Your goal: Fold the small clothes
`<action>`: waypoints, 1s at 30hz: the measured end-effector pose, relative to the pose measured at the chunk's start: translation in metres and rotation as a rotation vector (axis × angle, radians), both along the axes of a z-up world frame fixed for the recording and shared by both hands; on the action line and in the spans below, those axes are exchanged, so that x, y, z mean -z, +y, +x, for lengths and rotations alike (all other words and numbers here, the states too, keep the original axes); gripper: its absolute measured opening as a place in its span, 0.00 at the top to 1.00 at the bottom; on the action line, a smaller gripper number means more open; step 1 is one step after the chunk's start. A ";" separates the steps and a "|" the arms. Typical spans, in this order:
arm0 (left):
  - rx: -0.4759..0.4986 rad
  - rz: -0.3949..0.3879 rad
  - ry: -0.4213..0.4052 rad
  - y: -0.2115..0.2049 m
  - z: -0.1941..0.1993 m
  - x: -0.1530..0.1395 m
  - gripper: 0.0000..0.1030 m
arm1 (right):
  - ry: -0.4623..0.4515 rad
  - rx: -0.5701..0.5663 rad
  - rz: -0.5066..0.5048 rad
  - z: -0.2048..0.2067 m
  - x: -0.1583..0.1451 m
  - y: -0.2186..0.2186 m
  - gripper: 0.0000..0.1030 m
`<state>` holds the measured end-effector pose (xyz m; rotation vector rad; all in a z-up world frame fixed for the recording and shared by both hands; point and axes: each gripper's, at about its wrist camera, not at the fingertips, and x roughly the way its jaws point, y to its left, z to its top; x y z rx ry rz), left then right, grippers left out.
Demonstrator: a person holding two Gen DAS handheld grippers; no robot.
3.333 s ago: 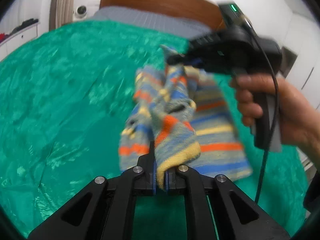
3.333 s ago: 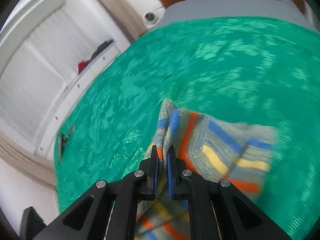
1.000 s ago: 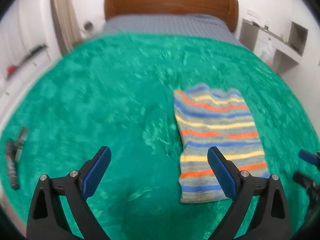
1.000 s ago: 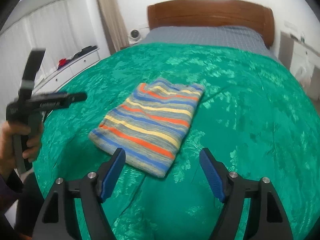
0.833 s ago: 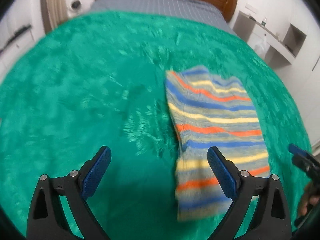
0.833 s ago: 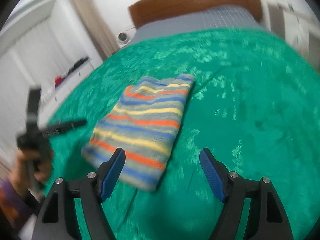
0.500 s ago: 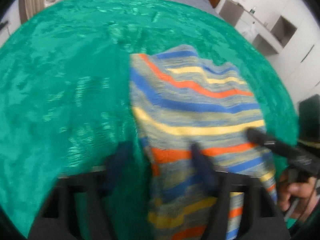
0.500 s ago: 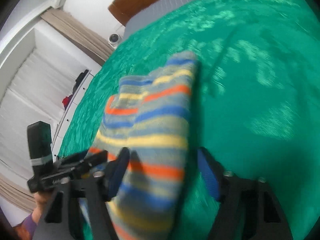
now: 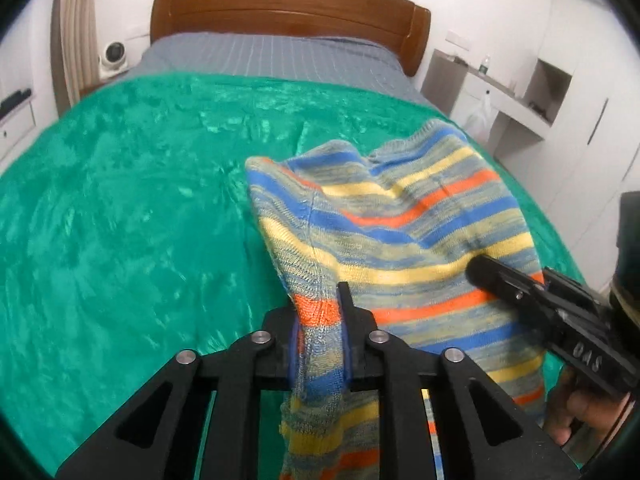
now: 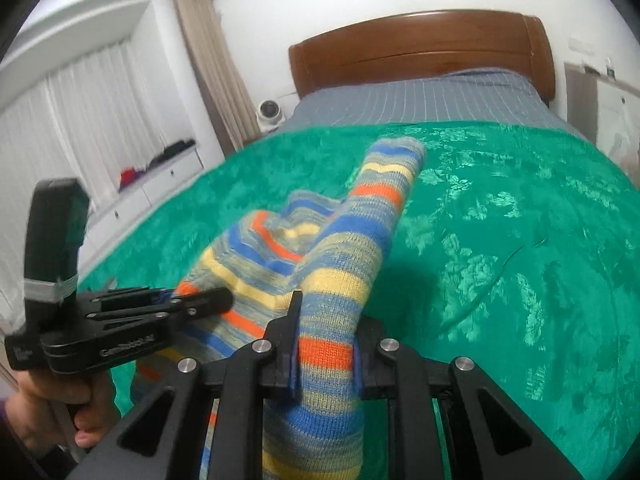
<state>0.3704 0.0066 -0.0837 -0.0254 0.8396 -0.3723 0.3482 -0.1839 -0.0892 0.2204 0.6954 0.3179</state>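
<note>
A folded striped knit garment (image 9: pixel 400 232), in blue, yellow, orange and grey, is lifted at its near end above the green bedspread (image 9: pixel 120 200). My left gripper (image 9: pixel 320 328) is shut on the garment's near left corner. My right gripper (image 10: pixel 324 344) is shut on its near right corner (image 10: pixel 332 320). The far end of the garment (image 10: pixel 392 160) still reaches toward the bed. The right gripper also shows in the left wrist view (image 9: pixel 552 312), and the left gripper in the right wrist view (image 10: pixel 120 320).
A wooden headboard (image 9: pixel 280 4) and grey striped sheet (image 9: pixel 272 56) lie at the far end. A white shelf unit (image 9: pixel 512 96) stands to the right, white drawers (image 10: pixel 160 184) and curtains to the left. A small white camera (image 10: pixel 270 112) sits beside the headboard.
Both grippers were open above the flat folded garment a second ago. They dropped to its near edge, closed on its two corners and raised them off the bedspread.
</note>
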 end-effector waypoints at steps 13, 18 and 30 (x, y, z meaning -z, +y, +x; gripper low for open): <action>-0.147 0.332 -0.214 0.016 -0.149 0.006 0.01 | 0.191 0.133 -0.406 -0.116 0.027 -0.048 0.10; -0.165 0.294 -0.281 0.008 -0.200 -0.037 0.00 | 0.164 0.184 -0.405 -0.187 -0.020 -0.045 0.06; -0.108 0.239 -0.195 -0.016 -0.289 -0.070 0.00 | 0.109 0.206 -0.391 -0.268 -0.070 -0.028 0.00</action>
